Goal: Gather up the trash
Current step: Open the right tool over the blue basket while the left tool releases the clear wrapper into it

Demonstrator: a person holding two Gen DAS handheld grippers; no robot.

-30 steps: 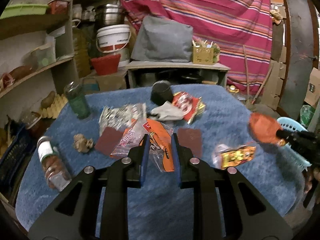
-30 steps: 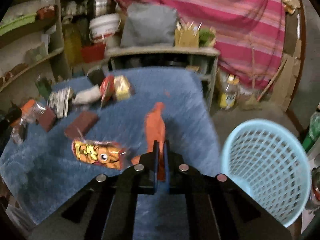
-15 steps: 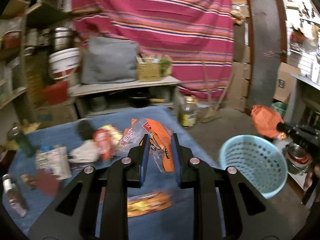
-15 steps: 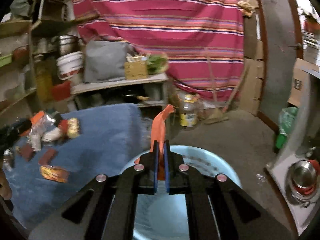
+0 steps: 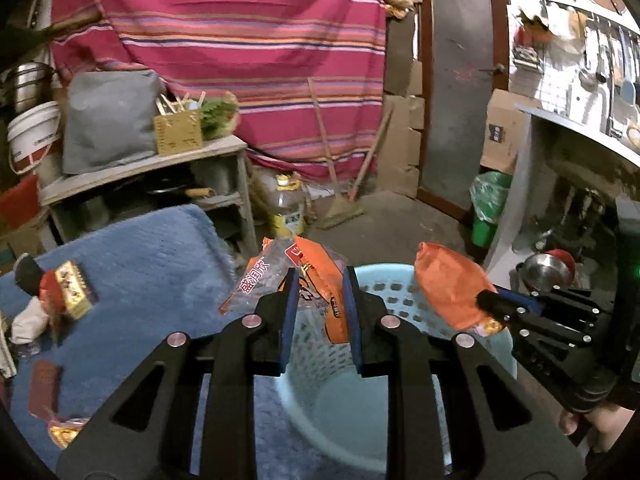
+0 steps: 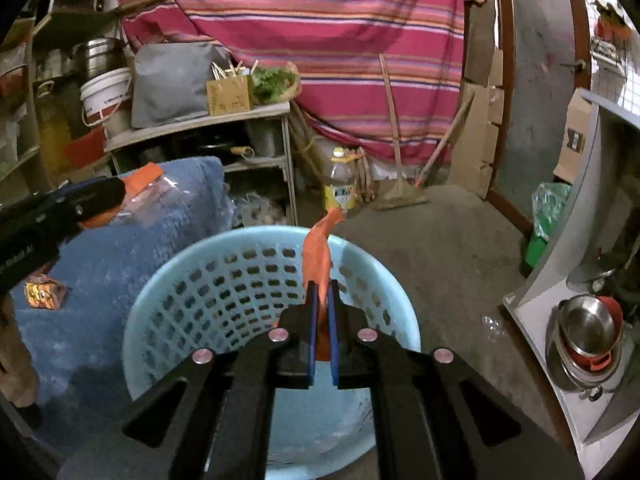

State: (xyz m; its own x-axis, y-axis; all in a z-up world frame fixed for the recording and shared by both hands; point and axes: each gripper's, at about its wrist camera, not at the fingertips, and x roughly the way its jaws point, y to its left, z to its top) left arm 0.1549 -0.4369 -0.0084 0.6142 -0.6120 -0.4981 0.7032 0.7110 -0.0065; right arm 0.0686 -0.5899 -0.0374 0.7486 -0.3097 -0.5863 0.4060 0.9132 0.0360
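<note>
White Chinese characters on clear-and-orange wrapper (image 5: 256, 280), otherwise unreadable

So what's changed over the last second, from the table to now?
Both grippers swung from the blue table over to the light blue basket. The left gripper still clamps the clear-and-orange wrapper, the right gripper the orange wrapper. Nothing released; the remaining trash lies unmoved.
</note>
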